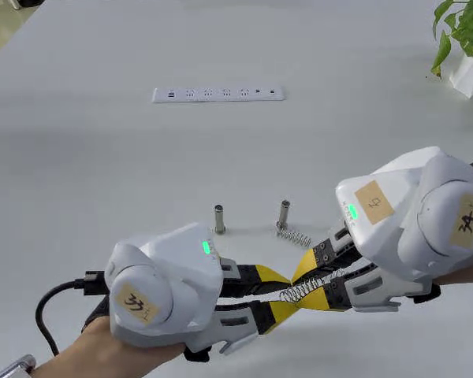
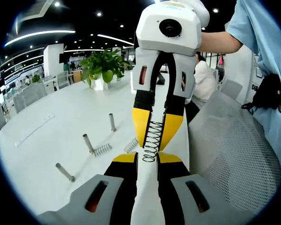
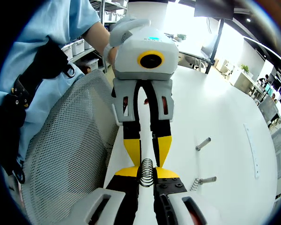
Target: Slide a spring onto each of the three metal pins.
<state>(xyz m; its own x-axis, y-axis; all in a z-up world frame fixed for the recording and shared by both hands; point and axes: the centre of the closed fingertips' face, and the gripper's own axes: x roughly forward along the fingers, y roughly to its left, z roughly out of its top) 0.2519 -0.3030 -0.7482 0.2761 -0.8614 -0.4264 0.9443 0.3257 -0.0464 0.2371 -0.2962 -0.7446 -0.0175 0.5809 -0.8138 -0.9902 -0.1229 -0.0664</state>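
Your left gripper and right gripper meet nose to nose over the near edge of the table, about midway along it. The spring sits between them, lengthwise along both sets of jaws and clear of the table. Right jaws are drawn in to the coil's width and pinch its sides. Left jaws stand nearly closed too, with the spring's other end caught between their yellow tips.

Three pins stand upright in a row parallel to the near edge, a little inward from it: left-hand pin, middle pin, right-hand pin. Shafts are bare. A loose spring lies flat with one end at the foot of the middle pin. A second loose spring lies near it, closer to the grippers.

Power strip lies well beyond the pins, toward the far edge. Potted plant stands at the far right corner. Mesh chair back is just off the near edge, beside you.
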